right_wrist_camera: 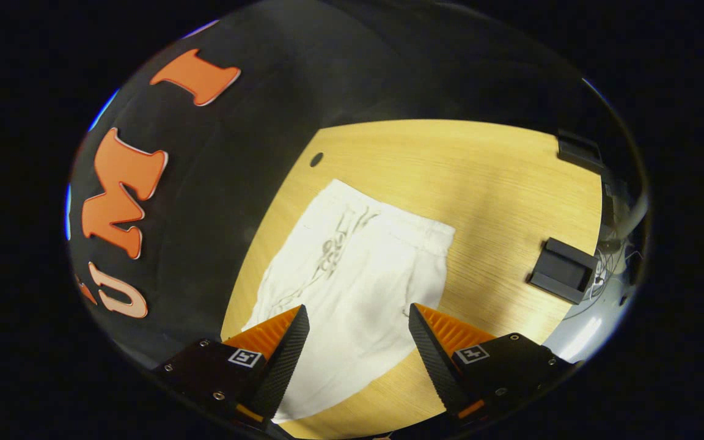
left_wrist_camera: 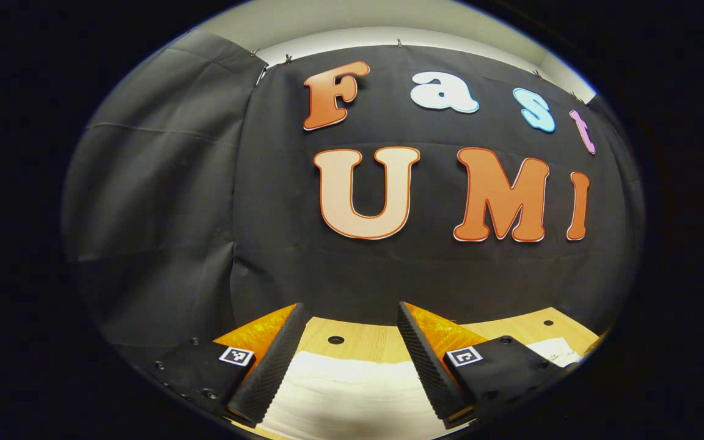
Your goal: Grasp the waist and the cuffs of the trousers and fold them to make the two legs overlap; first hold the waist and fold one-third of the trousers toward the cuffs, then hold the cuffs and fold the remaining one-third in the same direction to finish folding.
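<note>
Trousers lie flat on the table, legs seemingly overlapped already. I hold both grippers, left gripper and right gripper, spread wide and empty above them. Next I'd judge: grasp the waist.

This is a staged recording booth, the sort set up in a lab, and not a lived-in room. The landmark is a pale wooden table with round holes drilled through its top. Right behind its far edge hangs a black cloth wall, pinned up by small clips along its top, with a plain pale wall above. Two black brackets sit on one side edge of the table, and loose cables trail just past that edge. White trousers lie flat on the tabletop, laid out like a test piece.
</note>
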{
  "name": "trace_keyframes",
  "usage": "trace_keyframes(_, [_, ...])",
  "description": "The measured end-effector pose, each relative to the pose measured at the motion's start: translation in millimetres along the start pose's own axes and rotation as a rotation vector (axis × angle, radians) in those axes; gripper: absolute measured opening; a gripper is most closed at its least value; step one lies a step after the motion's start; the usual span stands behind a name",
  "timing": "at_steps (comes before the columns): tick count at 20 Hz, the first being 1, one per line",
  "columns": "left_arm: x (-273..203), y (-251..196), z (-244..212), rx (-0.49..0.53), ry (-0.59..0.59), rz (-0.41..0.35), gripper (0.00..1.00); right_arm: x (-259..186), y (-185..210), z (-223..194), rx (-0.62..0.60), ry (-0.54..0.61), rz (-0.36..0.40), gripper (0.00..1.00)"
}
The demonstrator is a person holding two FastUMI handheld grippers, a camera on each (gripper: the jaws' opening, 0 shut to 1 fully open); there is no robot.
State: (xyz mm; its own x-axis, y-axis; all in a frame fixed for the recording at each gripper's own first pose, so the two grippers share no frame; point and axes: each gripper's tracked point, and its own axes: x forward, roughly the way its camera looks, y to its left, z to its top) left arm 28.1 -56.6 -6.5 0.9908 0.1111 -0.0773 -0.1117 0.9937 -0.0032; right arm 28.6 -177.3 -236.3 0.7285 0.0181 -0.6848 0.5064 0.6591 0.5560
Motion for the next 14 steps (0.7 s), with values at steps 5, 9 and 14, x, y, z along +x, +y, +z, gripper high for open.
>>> trace_keyframes(5, [-2,-16,-2,-0.004,0.017,0.036,0.99,26,-32,-3,0.087,0.103,-0.051,0.99])
trace_keyframes(9, [-7,-21,-5,0.012,0.021,0.066,0.99,39,-39,0,0.106,0.157,-0.064,0.99])
trace_keyframes(14, [-9,-29,-7,-0.003,0.038,0.091,0.98,54,-22,1,0.129,0.21,-0.025,0.99])
